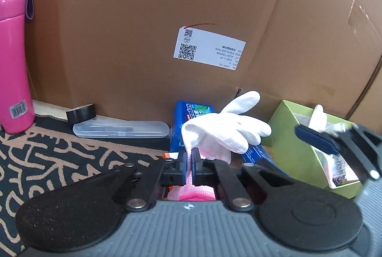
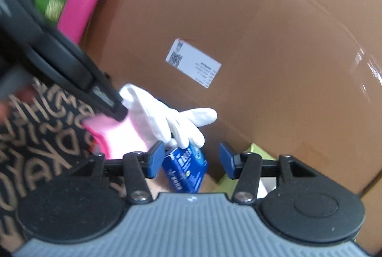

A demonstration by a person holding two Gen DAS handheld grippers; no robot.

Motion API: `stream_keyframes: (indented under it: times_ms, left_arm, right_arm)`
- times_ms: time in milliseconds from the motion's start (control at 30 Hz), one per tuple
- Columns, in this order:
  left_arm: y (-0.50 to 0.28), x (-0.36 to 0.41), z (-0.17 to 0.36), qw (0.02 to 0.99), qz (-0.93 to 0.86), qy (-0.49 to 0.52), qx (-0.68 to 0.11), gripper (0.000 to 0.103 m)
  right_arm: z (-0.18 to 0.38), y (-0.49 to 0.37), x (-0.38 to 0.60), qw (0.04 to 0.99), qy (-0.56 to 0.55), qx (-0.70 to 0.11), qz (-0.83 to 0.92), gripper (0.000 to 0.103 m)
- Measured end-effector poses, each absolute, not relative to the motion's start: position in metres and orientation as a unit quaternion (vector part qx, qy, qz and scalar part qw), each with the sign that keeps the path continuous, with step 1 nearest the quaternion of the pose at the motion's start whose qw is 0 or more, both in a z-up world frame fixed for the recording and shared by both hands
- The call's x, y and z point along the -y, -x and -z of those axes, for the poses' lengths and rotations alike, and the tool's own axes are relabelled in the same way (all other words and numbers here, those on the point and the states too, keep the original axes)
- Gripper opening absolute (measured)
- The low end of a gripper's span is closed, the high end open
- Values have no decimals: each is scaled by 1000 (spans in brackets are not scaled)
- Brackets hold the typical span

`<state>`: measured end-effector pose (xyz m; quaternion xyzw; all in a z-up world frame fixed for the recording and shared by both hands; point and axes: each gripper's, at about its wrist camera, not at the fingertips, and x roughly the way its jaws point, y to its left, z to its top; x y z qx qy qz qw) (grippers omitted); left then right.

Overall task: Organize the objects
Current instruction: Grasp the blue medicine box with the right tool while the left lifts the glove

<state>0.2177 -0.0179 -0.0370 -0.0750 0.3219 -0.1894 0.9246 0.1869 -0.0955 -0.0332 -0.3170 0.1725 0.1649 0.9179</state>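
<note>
My left gripper [image 1: 189, 161] is shut on a white glove [image 1: 224, 128] with a pink cuff, holding it by the cuff with its fingers drooping to the right. The glove also shows in the right wrist view [image 2: 162, 121], pinched by the left gripper [image 2: 119, 111] coming in from the upper left. A blue Mentos box [image 1: 183, 118] lies behind the glove; it also shows in the right wrist view [image 2: 186, 168]. My right gripper [image 2: 191, 159] is open and empty, just above the blue box; one of its fingers [image 1: 315, 137] shows over the green box [image 1: 303, 156].
The open green box holds another white glove [image 1: 317, 117]. A pink bottle [image 1: 13, 61] stands at the left. A black tape roll [image 1: 81, 112] and a clear plastic case [image 1: 119, 129] lie against a big cardboard wall [image 1: 143, 18]. The patterned black mat [image 1: 47, 161] covers the surface.
</note>
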Motion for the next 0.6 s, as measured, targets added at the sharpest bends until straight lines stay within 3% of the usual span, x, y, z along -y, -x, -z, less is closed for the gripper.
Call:
stream_keyframes:
  times_ms: [333,400,433,600]
  left_arm:
    - [-225,25,46,920,187,73,-335,3]
    - [-229,26,49,916,187,79,-345,3]
    - [-230,27,51,915,188,83,-348,3]
    - [-226,23,50,916,190,86,-343,2]
  right_arm:
    - [51,-213,81,903,364,-177,-145,51]
    - [54,-216,78,899,366,-186,-150,43]
    - [56,-219,76,898,366,-194,-147,25]
    - [56,-211,81,908,334,-199,-153,18]
